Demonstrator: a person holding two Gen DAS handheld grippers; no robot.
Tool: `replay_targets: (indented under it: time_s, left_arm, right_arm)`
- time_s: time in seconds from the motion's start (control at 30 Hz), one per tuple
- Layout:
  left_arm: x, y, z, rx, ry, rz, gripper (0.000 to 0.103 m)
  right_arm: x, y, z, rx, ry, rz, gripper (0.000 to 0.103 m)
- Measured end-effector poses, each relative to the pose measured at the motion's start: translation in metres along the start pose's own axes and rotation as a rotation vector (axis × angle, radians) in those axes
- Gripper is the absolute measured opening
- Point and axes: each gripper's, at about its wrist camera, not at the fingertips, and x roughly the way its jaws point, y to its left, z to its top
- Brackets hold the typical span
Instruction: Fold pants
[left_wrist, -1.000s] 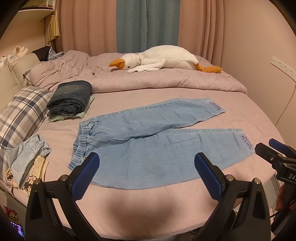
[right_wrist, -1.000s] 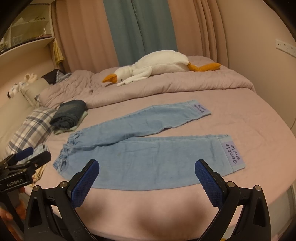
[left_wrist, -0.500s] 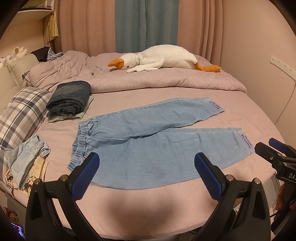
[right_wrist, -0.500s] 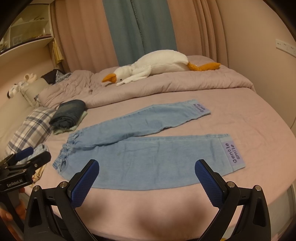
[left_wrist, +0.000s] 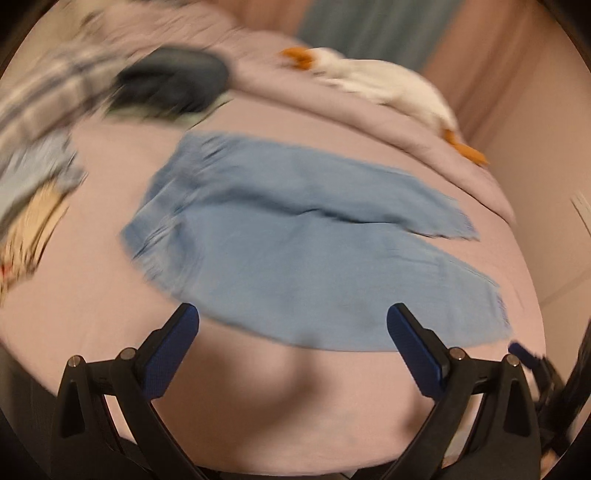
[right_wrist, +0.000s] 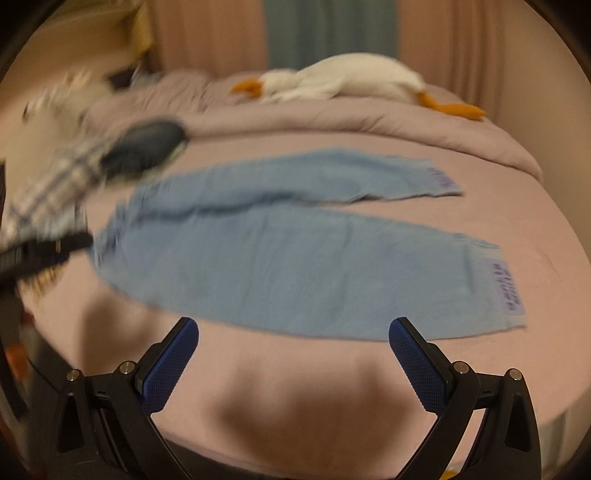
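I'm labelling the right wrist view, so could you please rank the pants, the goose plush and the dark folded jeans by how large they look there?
1. pants, nearest and by far the largest.
2. goose, farther back, so its true size is unsure.
3. jeans, smallest, though blurred.

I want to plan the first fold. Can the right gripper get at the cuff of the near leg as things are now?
Probably yes. The right gripper is open, and the near cuff lies flat on the bed with nothing on it or before it.

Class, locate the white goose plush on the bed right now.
In both wrist views the goose plush lies at the far side of the bed on the bunched quilt, before the curtains, beyond the blue pants.
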Motion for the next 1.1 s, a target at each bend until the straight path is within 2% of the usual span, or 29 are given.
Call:
replay_targets:
  time_s: [0.03,0.13,0.2,0.27,0.37,0.43,0.47,0.53,0.6,0.63,0.67,0.8,0.9,0.97,1.03,1.07,1.1]
  left_arm:
    - [0.005,0.018,-0.001,-0.045,0.003,0.023,0.101]
    - [0.013,0.046,0.001,-0.145,-0.004,0.029,0.101]
    - [0.018,0.059,0.004,-0.186,-0.016,0.005,0.101]
    - [0.029,0.069,0.008,-0.229,-0.008,-0.023,0.099]
    - [0.049,0.074,0.016,-0.282,-0.002,-0.057,0.088]
    - [0.062,0.075,0.025,-0.304,-0.009,-0.055,0.071]
    - [0.067,0.077,0.029,-0.310,-0.018,-0.049,0.066]
    - [0.070,0.084,0.036,-0.323,-0.043,-0.040,0.044]
    - [0.072,0.088,0.043,-0.336,-0.033,-0.008,0.027]
    - [0.075,0.092,0.045,-0.346,-0.020,-0.013,0.027]
    - [0.073,0.096,0.043,-0.354,-0.022,-0.025,0.026]
    - [0.053,0.089,0.037,-0.323,-0.054,-0.024,0.022]
    - [0.035,0.082,0.029,-0.302,-0.074,-0.004,0.022]
    - [0.036,0.085,0.023,-0.279,-0.067,0.030,0.026]
    - [0.043,0.093,0.018,-0.230,-0.010,0.052,0.028]
    - [0.039,0.090,0.018,-0.226,-0.010,0.051,0.030]
    - [0.032,0.087,0.018,-0.215,-0.012,0.058,0.037]
  right_arm:
    - [0.009,0.010,-0.003,-0.042,0.013,-0.006,0.103]
    - [0.030,0.040,-0.010,-0.189,0.004,-0.018,0.102]
    - [0.039,0.060,-0.013,-0.296,-0.020,-0.029,0.095]
    - [0.052,0.087,-0.019,-0.433,-0.048,-0.046,0.084]
    - [0.070,0.112,-0.023,-0.570,-0.068,-0.057,0.071]
    - [0.081,0.123,-0.026,-0.627,-0.076,-0.068,0.063]
    - [0.086,0.128,-0.026,-0.652,-0.082,-0.068,0.057]
    - [0.093,0.138,-0.026,-0.701,-0.117,-0.077,0.054]
    - [0.097,0.142,-0.025,-0.730,-0.137,-0.081,0.045]
    - [0.100,0.144,-0.023,-0.740,-0.117,-0.043,0.025]
    - [0.103,0.146,-0.021,-0.733,-0.091,-0.003,0.010]
    - [0.094,0.148,-0.023,-0.748,-0.070,-0.002,0.006]
    - [0.073,0.146,-0.024,-0.742,-0.092,0.006,0.006]
    - [0.069,0.149,-0.029,-0.743,-0.073,0.043,0.006]
    - [0.082,0.156,-0.038,-0.779,-0.052,0.039,0.006]
    - [0.092,0.160,-0.039,-0.802,-0.032,0.025,0.006]
    - [0.094,0.161,-0.038,-0.811,-0.037,0.018,0.006]
